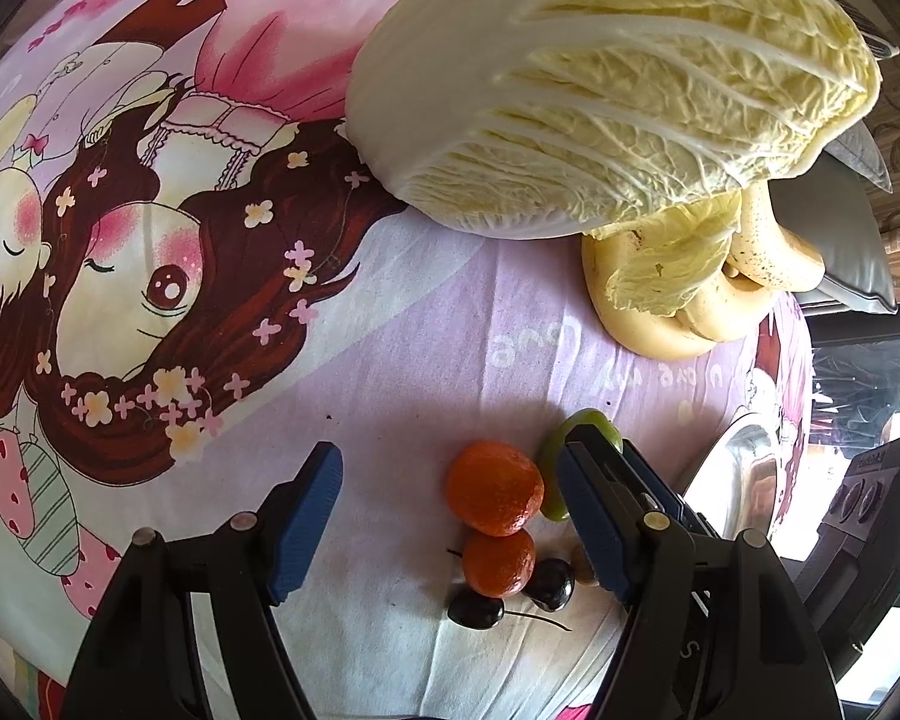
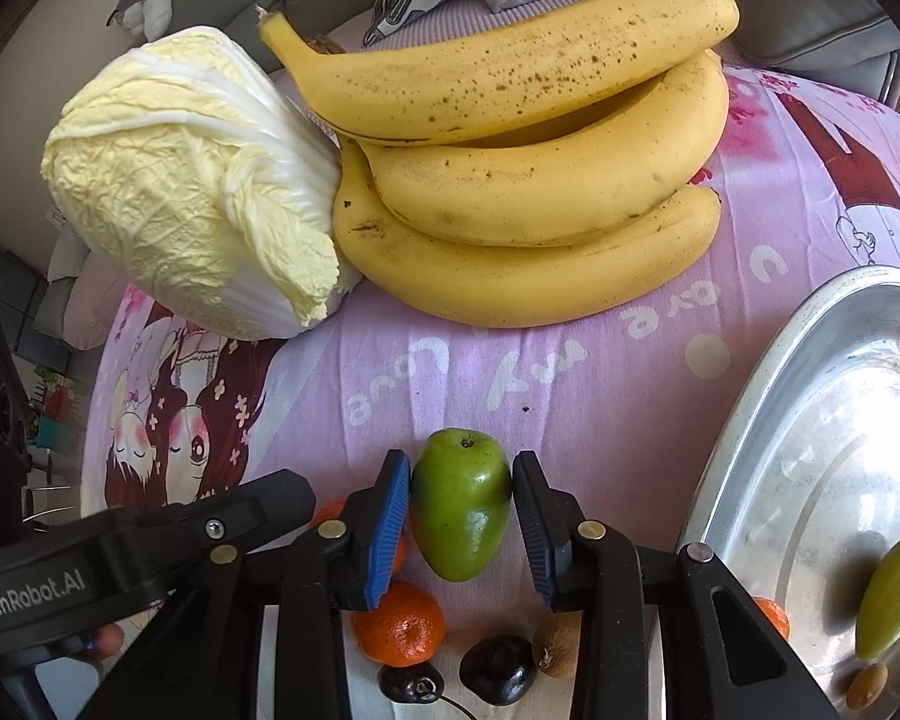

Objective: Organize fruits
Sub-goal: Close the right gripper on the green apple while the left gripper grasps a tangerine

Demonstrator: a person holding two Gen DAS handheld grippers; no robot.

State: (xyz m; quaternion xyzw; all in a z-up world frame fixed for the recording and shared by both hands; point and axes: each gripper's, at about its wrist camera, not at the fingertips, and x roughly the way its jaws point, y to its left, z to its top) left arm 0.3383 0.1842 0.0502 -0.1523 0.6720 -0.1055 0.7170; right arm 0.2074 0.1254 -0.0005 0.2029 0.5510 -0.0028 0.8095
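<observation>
Fruit clusters between our left gripper's (image 1: 450, 516) spread, empty jaws in the left wrist view: two oranges (image 1: 493, 487) and dark cherries (image 1: 475, 609) on the printed cloth (image 1: 390, 330). Through the right wrist view, our right gripper (image 2: 462, 516) clamps the green mango (image 2: 461, 504), still low over the cloth, just beside the steel tray (image 2: 810, 420). Its long axis runs along the fingers, stem end pointing away. Its smooth, tapered skin could squirt from the pads, we judge.
</observation>
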